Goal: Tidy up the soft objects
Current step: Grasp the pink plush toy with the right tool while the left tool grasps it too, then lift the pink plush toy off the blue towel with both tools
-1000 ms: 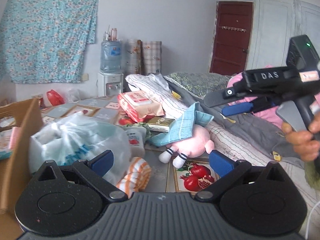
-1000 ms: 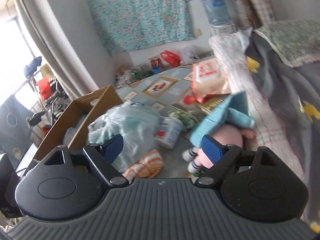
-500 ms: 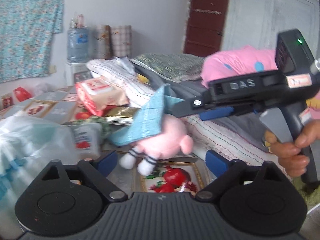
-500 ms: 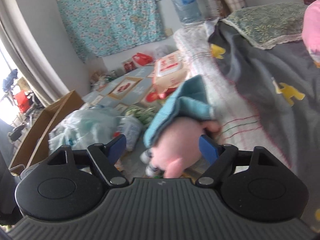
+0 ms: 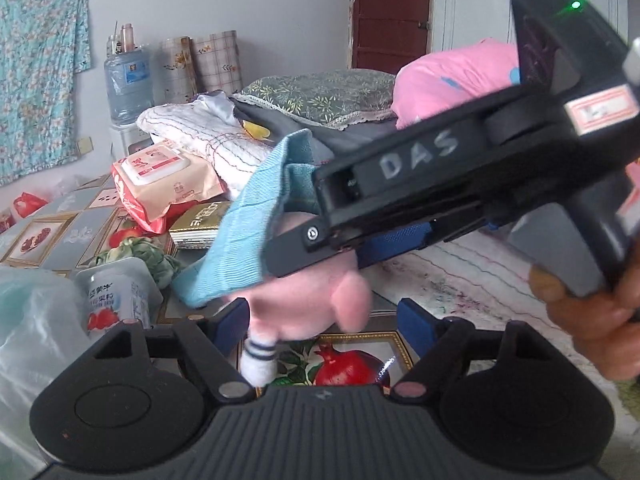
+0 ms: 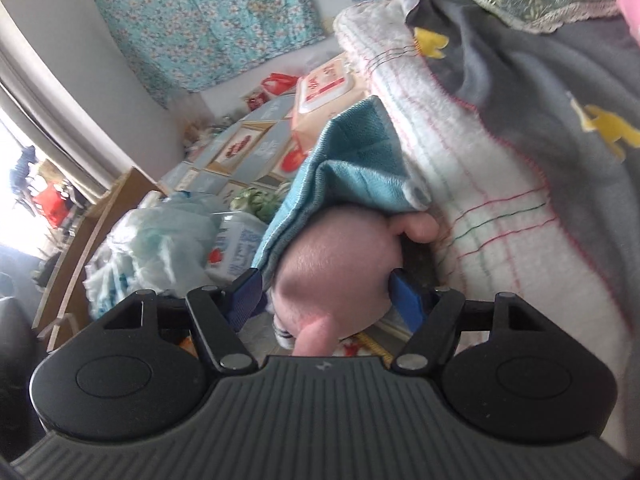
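2 blue pads of the right tool [image 6: 326, 296] pinched the pink plush toy [image 6: 336, 264] against the bed edge; a blue cloth [image 6: 352, 168] hid its head. Left tool [image 5: 322, 320] stood spread, the toy's leg between its pads.

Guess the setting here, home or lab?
Most likely a lived-in bedroom at home: piled bedding with a pillow, a water dispenser bottle against the wall, and a wardrobe-like door behind. A plush toy lies among clutter.
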`<state>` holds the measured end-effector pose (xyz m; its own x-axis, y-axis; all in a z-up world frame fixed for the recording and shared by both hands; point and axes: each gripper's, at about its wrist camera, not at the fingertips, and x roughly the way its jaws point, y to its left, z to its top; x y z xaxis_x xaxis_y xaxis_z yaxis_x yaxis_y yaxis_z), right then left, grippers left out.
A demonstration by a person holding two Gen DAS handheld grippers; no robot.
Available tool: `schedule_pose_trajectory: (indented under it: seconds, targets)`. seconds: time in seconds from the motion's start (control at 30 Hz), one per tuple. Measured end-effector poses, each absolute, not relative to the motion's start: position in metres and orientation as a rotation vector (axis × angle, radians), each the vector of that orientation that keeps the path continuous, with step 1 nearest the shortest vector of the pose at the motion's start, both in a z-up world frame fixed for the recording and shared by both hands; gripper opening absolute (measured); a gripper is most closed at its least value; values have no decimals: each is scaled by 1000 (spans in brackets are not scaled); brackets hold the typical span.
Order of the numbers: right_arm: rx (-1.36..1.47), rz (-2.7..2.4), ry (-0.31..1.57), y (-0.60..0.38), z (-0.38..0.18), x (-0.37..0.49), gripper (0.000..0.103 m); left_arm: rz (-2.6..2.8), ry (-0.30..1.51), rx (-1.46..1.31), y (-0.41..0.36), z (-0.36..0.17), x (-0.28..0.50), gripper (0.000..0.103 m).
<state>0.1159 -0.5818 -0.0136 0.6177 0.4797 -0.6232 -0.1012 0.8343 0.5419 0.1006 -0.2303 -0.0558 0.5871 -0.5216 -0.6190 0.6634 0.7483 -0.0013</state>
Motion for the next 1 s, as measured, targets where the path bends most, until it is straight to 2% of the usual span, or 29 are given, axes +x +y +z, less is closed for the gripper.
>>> schedule_pose_trajectory:
  seconds: [0.2,0.27,0.37,0.43,0.7,1.0]
  targets:
    - [600,413,842,-589,-18,115,70,-630,614,298,-238,-59,101,82]
    - [631,431,843,-592,-19,117,70,-602,608,317,-239,-59,101,79]
    - [641,436,839,-591,-21,116,70,-556,590,347,-241,-59,101,62]
    - [649,444,833,-591,-21,115,70,-548,593,346,-239,-56,102,58]
    - [675,489,749,-599,-4,101,71,-577,640,216,-218,-35,100,53]
    - [667,519,659,-604,16,87,71,-679,781,-100,-171,-16,105,48]
